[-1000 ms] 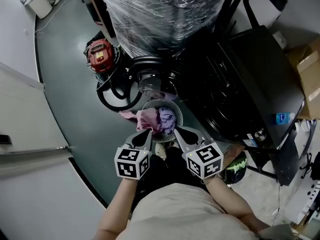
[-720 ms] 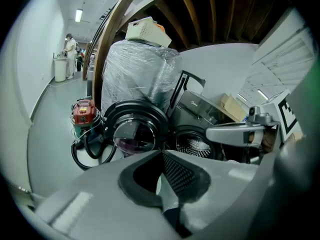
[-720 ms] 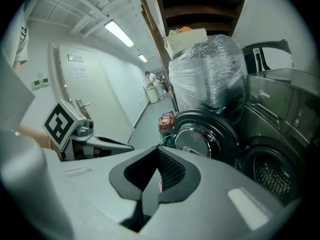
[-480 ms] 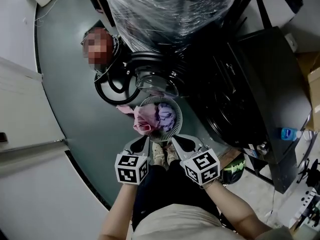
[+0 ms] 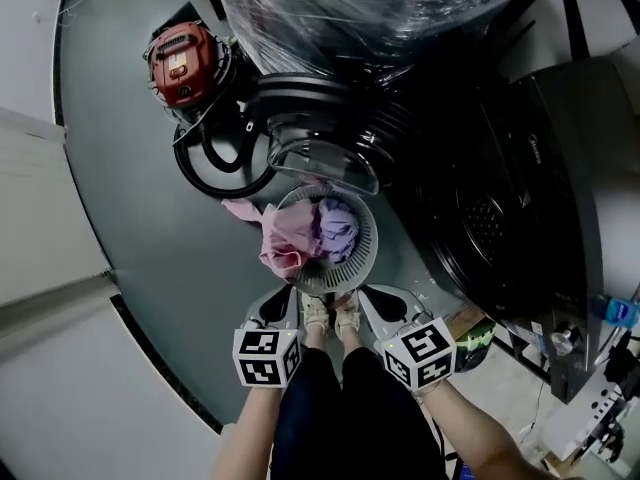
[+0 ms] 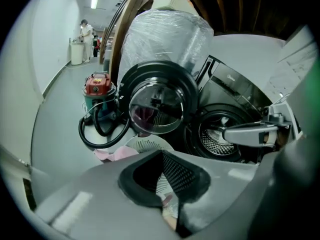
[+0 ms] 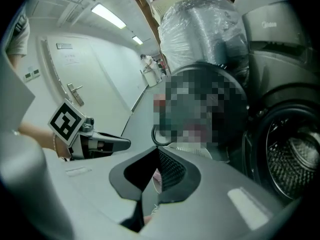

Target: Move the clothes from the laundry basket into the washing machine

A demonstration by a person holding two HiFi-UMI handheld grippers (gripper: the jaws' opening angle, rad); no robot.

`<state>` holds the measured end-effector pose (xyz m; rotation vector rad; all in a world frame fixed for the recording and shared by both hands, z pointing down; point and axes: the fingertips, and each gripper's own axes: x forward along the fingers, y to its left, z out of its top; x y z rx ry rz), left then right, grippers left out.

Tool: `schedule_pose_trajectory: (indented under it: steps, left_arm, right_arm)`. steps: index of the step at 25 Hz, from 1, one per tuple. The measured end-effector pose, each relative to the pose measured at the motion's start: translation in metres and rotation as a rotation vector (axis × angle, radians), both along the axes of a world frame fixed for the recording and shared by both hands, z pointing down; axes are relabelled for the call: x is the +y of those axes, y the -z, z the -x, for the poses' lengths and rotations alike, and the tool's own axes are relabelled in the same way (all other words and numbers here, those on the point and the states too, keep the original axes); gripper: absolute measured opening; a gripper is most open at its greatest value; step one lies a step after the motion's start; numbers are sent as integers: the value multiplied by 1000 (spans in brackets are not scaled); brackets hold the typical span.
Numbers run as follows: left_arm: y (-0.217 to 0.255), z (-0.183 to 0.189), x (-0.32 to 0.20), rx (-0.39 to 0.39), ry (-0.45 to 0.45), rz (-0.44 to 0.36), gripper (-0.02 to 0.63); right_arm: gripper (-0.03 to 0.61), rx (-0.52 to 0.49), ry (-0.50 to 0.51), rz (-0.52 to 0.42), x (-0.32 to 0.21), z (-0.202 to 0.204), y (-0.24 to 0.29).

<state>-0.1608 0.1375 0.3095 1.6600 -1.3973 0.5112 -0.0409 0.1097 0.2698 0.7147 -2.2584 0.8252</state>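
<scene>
Tools: left tool (image 5: 289, 293) clenched empty; right tool (image 5: 363, 292) likewise | both pulled back from laundry basket (image 5: 369, 240)

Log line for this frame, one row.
left gripper: shut, empty | right gripper: shut, empty | clothes: in basket | washer door: open

A round white slatted plastic laundry basket (image 5: 368, 245) stands on the floor, holding a pink garment (image 5: 284, 238) draped over its rim and a lilac garment (image 5: 338, 230). Just beyond it is the black front-loading washing machine (image 5: 540, 203), with its round glass door (image 5: 322, 160) swung open.
</scene>
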Motion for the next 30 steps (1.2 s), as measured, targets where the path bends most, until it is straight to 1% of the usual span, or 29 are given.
schedule_pose_trajectory:
  steps: [3,5,7,9,12,14,18,19,22,23,25,27,28,30]
  left_arm:
    - [-47,8,9,15,50,38,0]
    - [-78,7,10,48,54,54,0]
    - [-105,6,10,58,50,64,0]
    - [-129,10,12,37,48,68,0]
    - [-164,26,11,-14,65,58,4]
    - [-186,37,9,-41,83,54,39]
    - [-227,52,7,-108,74,75,77]
    - [-236,57,7,-128,67,81,100]
    - [-260,74,-2,-181,69,97,202]
    - [-267,79,-8,-192,73,101,222]
    - [-278,85,-18,-190,80,113,242]
    - [-291,87,-28,-165,98,126,243]
    - [-297,88,-30,-150,108,136,242]
    - [-306,89,-33,-136,123,159,218]
  right_arm:
    - [25,12,3,44,8,10,-45]
    - [25,17,2,65,9,17,-79]
    - [25,23,-13,77,8,20,-110]
    - [25,25,-34,96,8,22,-138]
    - [25,23,-42,116,8,28,-171]
    - [25,24,-36,116,7,32,-189]
    - [25,30,-60,126,7,27,-218]
    - [25,30,-75,131,7,24,-224]
    - [25,19,-107,141,5,16,-239]
    - [25,21,-110,142,5,15,-243]
    - [25,29,-110,146,8,11,-249]
    - [25,29,-116,151,10,10,-252]
    - [25,27,-120,154,10,9,-252]
    - [25,23,-124,154,12,10,-252]
